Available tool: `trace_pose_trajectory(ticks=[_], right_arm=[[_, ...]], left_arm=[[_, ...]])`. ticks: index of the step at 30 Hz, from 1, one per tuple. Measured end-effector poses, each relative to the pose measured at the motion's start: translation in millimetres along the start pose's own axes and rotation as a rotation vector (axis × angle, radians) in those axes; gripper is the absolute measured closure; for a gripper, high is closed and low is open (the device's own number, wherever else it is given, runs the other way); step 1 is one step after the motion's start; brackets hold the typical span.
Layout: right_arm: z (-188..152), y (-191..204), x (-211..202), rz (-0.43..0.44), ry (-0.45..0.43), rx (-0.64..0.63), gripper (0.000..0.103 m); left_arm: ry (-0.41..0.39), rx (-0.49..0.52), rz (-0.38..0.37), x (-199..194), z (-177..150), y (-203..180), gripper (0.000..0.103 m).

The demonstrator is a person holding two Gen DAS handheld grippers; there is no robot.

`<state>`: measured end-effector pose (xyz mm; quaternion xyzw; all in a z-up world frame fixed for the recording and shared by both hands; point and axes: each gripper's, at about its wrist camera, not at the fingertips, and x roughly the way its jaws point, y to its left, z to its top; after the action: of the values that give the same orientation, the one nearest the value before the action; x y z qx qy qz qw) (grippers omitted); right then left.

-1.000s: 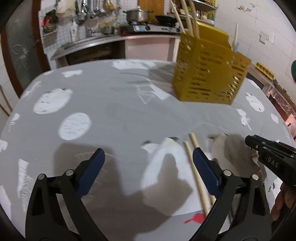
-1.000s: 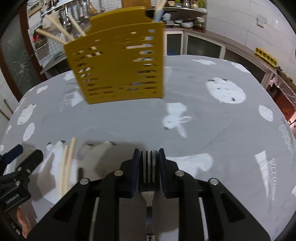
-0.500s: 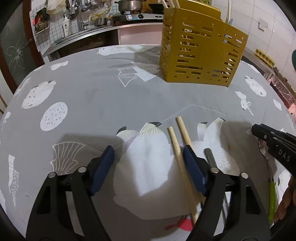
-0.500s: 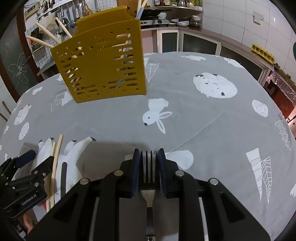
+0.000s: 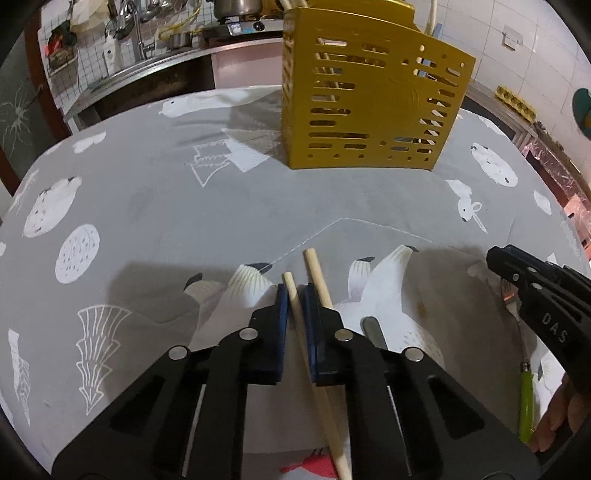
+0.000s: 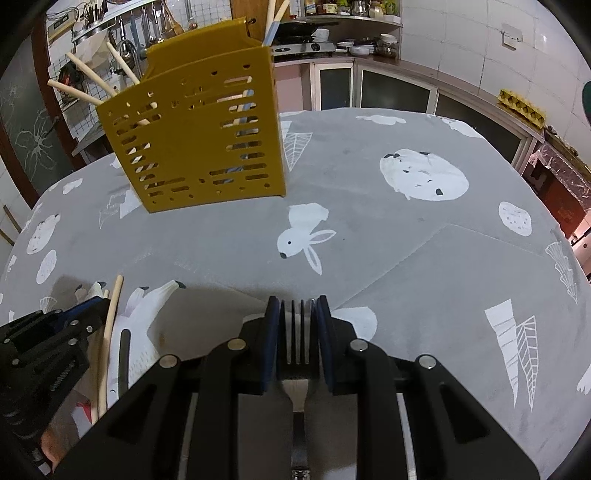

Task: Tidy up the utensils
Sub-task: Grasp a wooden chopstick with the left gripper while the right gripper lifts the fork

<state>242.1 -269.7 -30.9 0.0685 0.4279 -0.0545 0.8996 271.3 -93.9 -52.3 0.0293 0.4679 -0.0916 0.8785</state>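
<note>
Wooden chopstick [image 5: 295, 306] sits clamped in the left gripper [image 5: 295, 295], whose jaws have just closed on it; a second chopstick [image 5: 317, 277] lies beside it on the worktop [image 5: 221, 206]. Right gripper [image 6: 295, 310] grips a fork [image 6: 297, 332]. Yellow caddy [image 5: 369, 96] stands beyond.

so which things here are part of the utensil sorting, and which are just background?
In play:
- yellow caddy
- chopstick clamped in the left gripper
- second chopstick beside it on the cloth
- fork held in the right gripper
- dark-handled utensil on the cloth

Lying about:
- stove pot
- hanging ladles
- egg tray
</note>
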Motion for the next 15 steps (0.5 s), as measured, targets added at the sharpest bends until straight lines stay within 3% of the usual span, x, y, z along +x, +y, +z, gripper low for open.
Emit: trace_pose_trajectory(ticks=[9, 15], right_arm=[[3.0, -8.6, -16.9, 0.011, -0.061, 0.03, 0.082], [5.5, -11.6, -31.8, 0.025, -0.122, 0.043, 0.082]], left_arm=[[-0.039, -0.035, -0.038, -8.4, 4.3, 7.8, 0.097], [-0.134, -0.037, -0.05, -37.1, 11.3, 12.4, 0.098]])
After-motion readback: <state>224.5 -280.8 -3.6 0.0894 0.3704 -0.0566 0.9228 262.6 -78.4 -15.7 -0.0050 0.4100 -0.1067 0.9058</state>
